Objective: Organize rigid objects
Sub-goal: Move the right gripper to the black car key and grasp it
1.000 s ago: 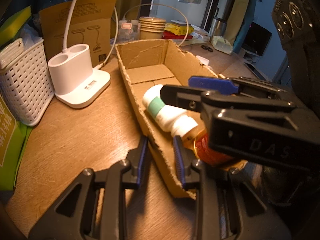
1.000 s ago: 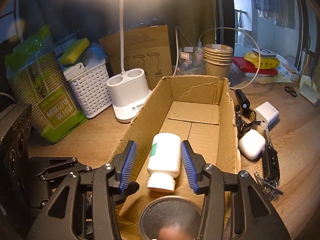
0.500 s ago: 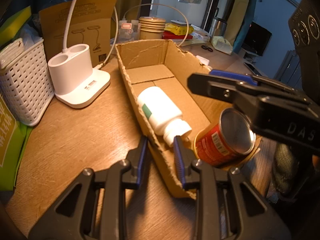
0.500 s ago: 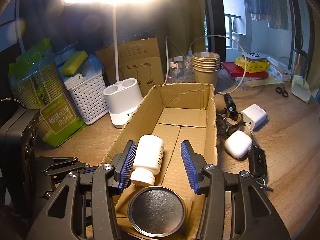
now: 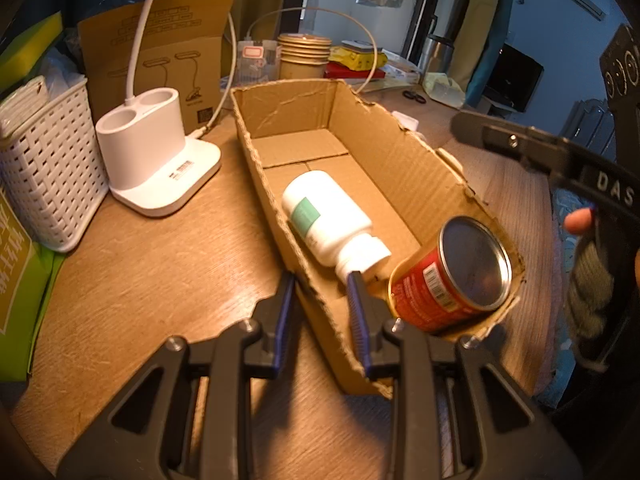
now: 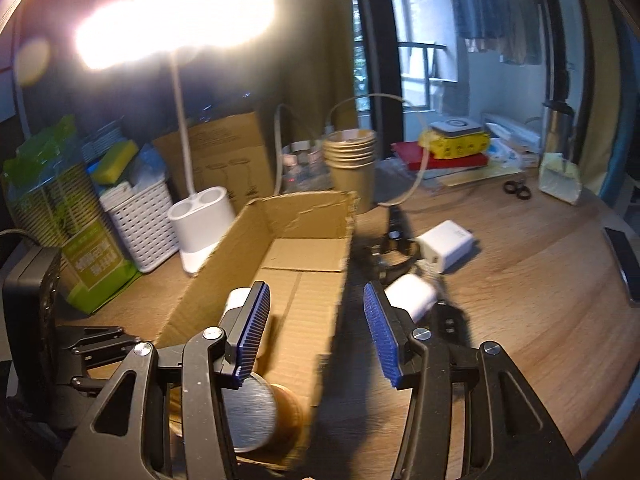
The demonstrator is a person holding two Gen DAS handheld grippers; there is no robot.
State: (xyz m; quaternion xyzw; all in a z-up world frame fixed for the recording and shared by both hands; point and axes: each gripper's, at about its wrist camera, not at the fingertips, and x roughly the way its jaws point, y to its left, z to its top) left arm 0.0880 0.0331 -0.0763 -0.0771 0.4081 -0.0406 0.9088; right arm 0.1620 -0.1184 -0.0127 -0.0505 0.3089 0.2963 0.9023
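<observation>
A long cardboard box (image 5: 404,168) lies on the wooden desk. Inside it lie a white bottle (image 5: 328,216) with a green label and a red can (image 5: 452,276) on its side at the near end. My left gripper (image 5: 320,312) is shut on the box's near left wall, one finger on each side. My right gripper (image 6: 316,332) is open and empty, raised above the box's right wall (image 6: 336,276); the bottle (image 6: 236,300) and the can (image 6: 248,412) show behind its left finger. A white earbud case (image 6: 408,296) and a white charger (image 6: 444,244) lie right of the box.
A white lamp base (image 5: 152,160), a white basket (image 5: 44,156) and a green package (image 5: 16,268) stand left of the box. Paper cups (image 6: 352,160), cables, scissors (image 6: 516,190), a dark key fob (image 6: 450,320) and a phone (image 6: 624,264) lie on the desk behind and right.
My right gripper let go of the white bottle in the box, then rose and swung right toward the desk beside the box. The left gripper stayed on the box wall.
</observation>
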